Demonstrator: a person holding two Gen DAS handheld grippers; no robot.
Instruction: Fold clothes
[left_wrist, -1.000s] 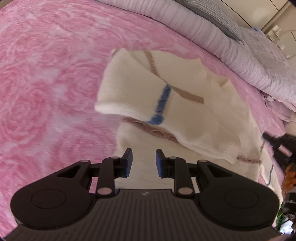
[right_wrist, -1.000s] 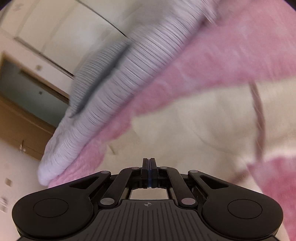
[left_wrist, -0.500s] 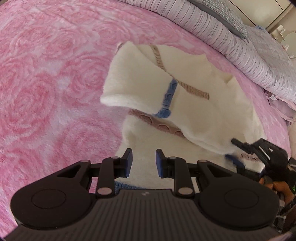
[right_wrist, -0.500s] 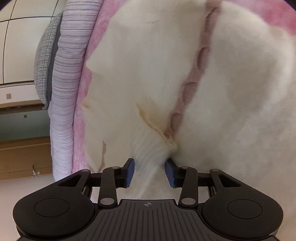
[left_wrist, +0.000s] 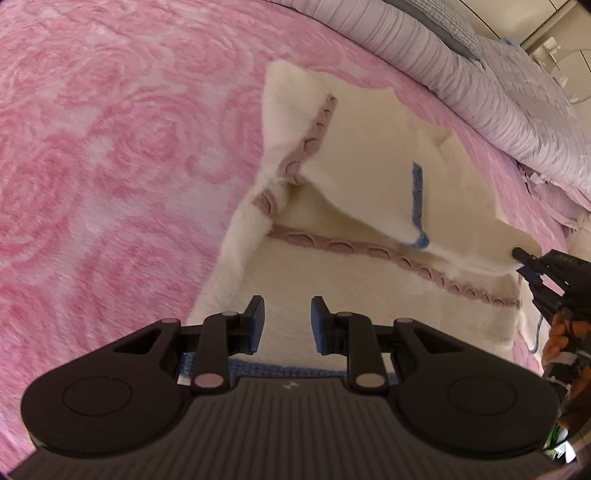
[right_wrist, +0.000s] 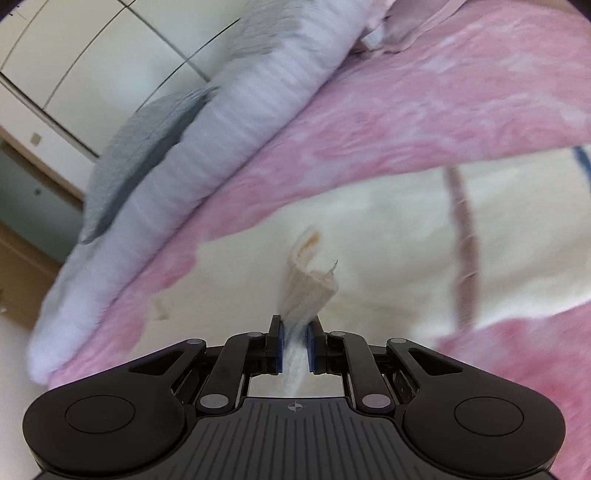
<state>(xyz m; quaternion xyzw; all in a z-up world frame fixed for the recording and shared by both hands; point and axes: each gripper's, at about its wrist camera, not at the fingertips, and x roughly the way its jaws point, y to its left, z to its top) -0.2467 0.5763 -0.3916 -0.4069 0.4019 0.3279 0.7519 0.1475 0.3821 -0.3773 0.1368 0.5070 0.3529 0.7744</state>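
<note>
A cream knitted sweater (left_wrist: 369, 177) with dusty-pink and blue trim lies partly folded on the pink bed. My left gripper (left_wrist: 284, 317) is open and empty, hovering over the sweater's near hem. My right gripper (right_wrist: 294, 345) is shut on the sweater's ribbed cuff (right_wrist: 308, 284) and holds the sleeve across the body; it also shows at the right edge of the left wrist view (left_wrist: 532, 262). The sweater's body (right_wrist: 388, 236) lies below the right gripper.
A pink rose-patterned blanket (left_wrist: 110, 147) covers the bed. A striped lilac-grey duvet roll (left_wrist: 480, 92) and a grey pillow (right_wrist: 140, 147) lie along the far edge. White cupboard doors (right_wrist: 92, 55) stand beyond the bed.
My right gripper closed on the sleeve cuff and pulled the sleeve to the right across the sweater. My left gripper stayed open over the hem.
</note>
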